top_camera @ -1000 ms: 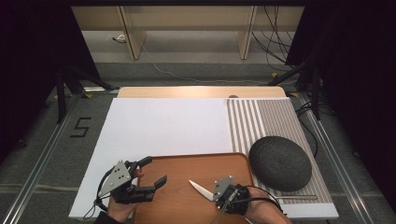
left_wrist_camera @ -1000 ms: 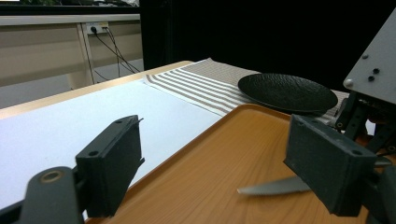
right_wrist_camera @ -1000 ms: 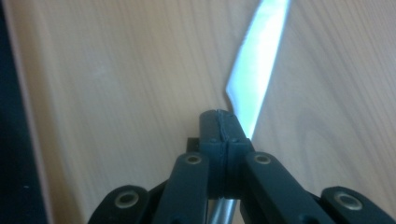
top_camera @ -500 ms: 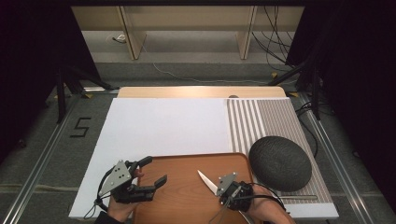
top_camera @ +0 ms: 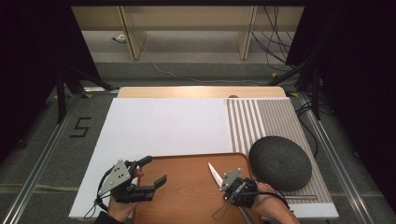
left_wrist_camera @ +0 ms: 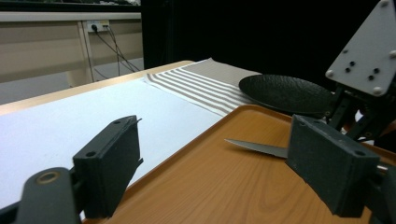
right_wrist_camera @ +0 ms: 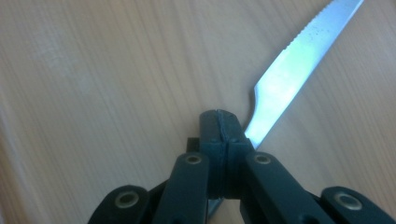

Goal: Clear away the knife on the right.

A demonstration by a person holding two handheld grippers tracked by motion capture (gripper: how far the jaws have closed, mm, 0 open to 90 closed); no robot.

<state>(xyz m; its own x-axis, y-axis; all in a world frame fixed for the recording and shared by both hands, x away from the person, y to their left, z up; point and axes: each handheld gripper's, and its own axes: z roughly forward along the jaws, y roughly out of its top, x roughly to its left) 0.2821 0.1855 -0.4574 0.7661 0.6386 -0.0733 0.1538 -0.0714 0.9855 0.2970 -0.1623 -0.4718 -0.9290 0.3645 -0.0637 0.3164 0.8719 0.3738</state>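
A knife with a serrated silver blade (top_camera: 215,172) points away from me over a brown wooden tray (top_camera: 187,196). My right gripper (top_camera: 225,183) is shut on its handle end; in the right gripper view the jaws (right_wrist_camera: 219,123) meet beside the blade (right_wrist_camera: 299,60). Whether the blade rests on the wood is unclear. My left gripper (top_camera: 152,171) stands open over the tray's left edge with nothing between its fingers (left_wrist_camera: 109,163). Its own view shows the blade (left_wrist_camera: 257,147) and the right gripper's grey plate (left_wrist_camera: 369,46) across the tray (left_wrist_camera: 210,182).
A dark textured round dish (top_camera: 280,163) sits on a striped placemat (top_camera: 261,121) right of the tray, close to my right hand. A white sheet (top_camera: 159,126) covers the table beyond the tray. A low shelf stands past the table's far edge.
My right gripper has carried the knife a little farther away and to the right over the tray. The left gripper has kept still and open.
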